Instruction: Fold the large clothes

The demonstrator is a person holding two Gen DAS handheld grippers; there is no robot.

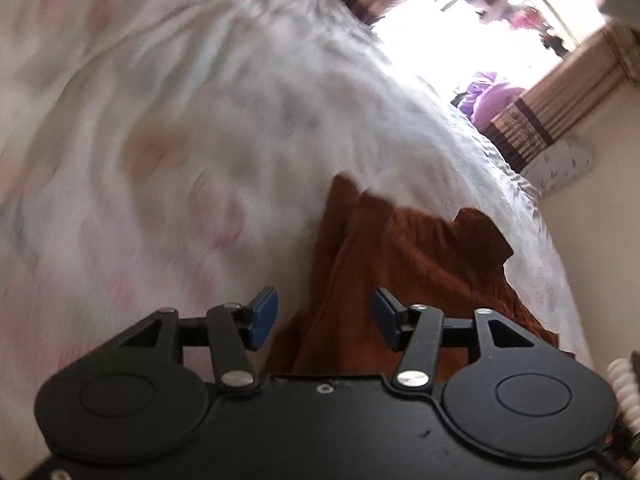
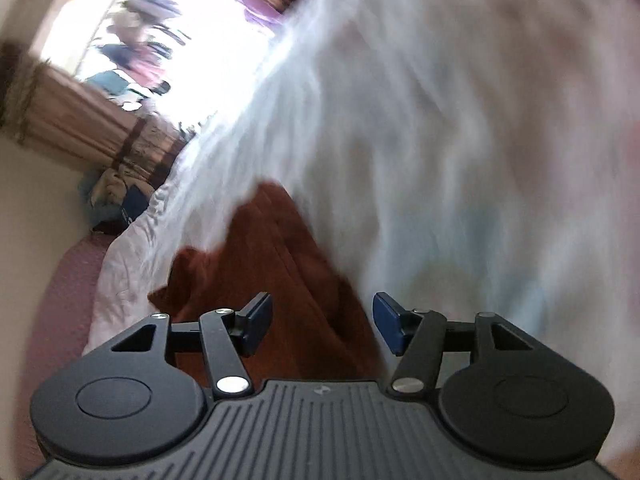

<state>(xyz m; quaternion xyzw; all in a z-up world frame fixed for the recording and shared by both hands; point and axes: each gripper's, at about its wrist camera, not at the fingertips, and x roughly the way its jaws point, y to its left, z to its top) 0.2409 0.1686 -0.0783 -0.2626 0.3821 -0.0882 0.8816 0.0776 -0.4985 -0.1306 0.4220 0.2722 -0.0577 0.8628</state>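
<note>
A rust-brown garment (image 1: 400,264) lies bunched on a pale floral bedsheet (image 1: 160,140). My left gripper (image 1: 325,320) is open, its blue pads (image 1: 262,316) spread apart just above the near end of the garment, holding nothing. In the right wrist view the same brown garment (image 2: 272,264) lies on the sheet (image 2: 440,140). My right gripper (image 2: 323,322) is open and empty, its blue pads (image 2: 388,328) apart over the garment's near end. Both views are tilted and motion-blurred.
A bright window (image 1: 460,40) with brown striped curtains (image 1: 560,104) is beyond the bed. A purple bundle (image 1: 492,96) sits by the window. A cream wall (image 1: 600,260) runs along the bed's edge. A pile of cloth (image 2: 116,196) lies by the bed corner.
</note>
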